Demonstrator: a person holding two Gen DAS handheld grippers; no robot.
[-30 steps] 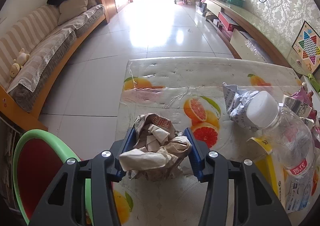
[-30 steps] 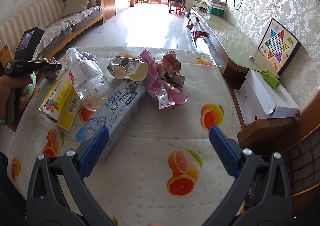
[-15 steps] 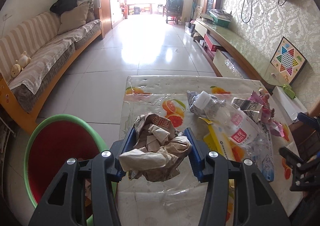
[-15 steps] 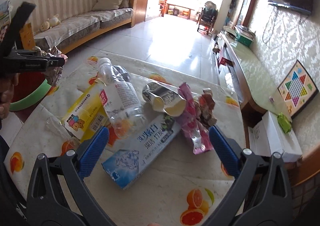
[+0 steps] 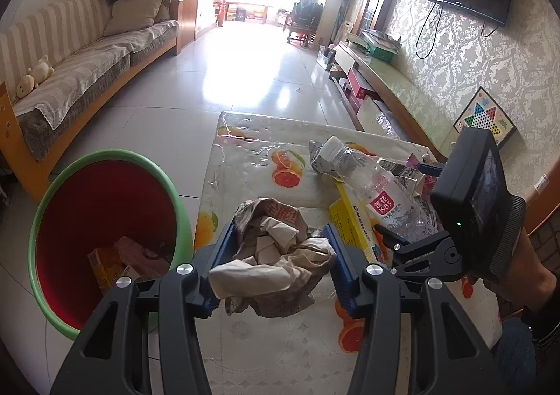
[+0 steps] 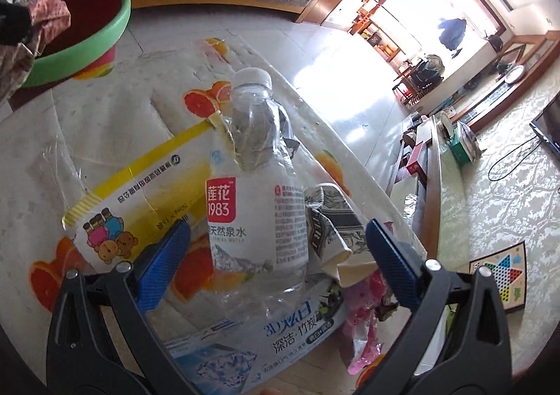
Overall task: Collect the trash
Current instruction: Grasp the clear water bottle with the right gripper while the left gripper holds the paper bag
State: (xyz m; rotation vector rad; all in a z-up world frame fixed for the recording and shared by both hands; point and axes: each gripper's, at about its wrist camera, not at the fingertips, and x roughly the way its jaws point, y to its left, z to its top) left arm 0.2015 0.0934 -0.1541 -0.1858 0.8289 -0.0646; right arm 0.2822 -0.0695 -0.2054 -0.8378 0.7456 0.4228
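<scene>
The crumpled paper wad, brown and off-white wrapper creased into a loose, soft ball, sits pinched between the blue ribbed pads of the left gripper, whose jaws are closed in on it from both sides; it hangs above the near-left part of the table, just beside the bin. That bin is a round tub with a green rim and red inside, standing on the tiled floor at the table's left edge, with a few cartons already in the bottom. The step in hand looks like carrying this wad to the bin, so the next move calls for a swing left until the wad is over the opening, then spreading the jaws. The right gripper is wide open and holds nothing, its pads straddling the clear plastic bottle, a thin, dented, white-capped thing lying on the pile; whether the pads touch it I cannot tell. Closing there should take it, though the smooth wall may buckle or slip. Beneath and beside it lie a flat yellow carton, a blue-and-white toothpaste box, a squashed paper cup and a glossy pink wrapper, all on the slick, orange-printed table cover.
</scene>
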